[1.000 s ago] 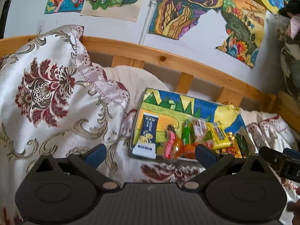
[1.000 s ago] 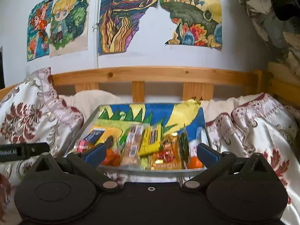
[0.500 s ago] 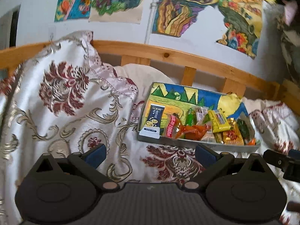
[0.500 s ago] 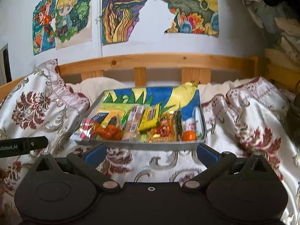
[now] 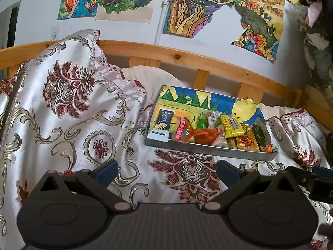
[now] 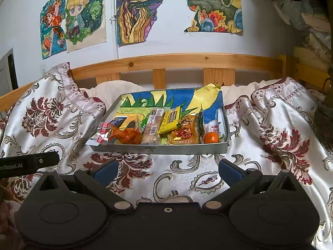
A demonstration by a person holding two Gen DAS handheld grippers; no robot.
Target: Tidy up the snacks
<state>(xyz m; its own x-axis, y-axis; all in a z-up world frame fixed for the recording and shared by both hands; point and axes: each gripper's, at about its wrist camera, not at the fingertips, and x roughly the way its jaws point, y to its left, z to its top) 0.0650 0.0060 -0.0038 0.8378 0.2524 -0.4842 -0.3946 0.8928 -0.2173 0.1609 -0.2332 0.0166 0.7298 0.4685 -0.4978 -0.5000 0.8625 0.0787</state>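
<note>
Both grippers [image 5: 166,170] [image 6: 167,171] farther back from snack tray [image 6: 160,149] than before.

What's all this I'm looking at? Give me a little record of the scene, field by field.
setting: bed with a floral bedspread and a wooden headboard
container: metal tray on the bedspread, lined with a coloured drawing
contents: wrapped snacks crowded at the tray's near end, including a yellow packet and a small orange fruit
left gripper: open, empty, short of the tray
right gripper: open, empty, facing the tray
wall: colourful drawings
</note>
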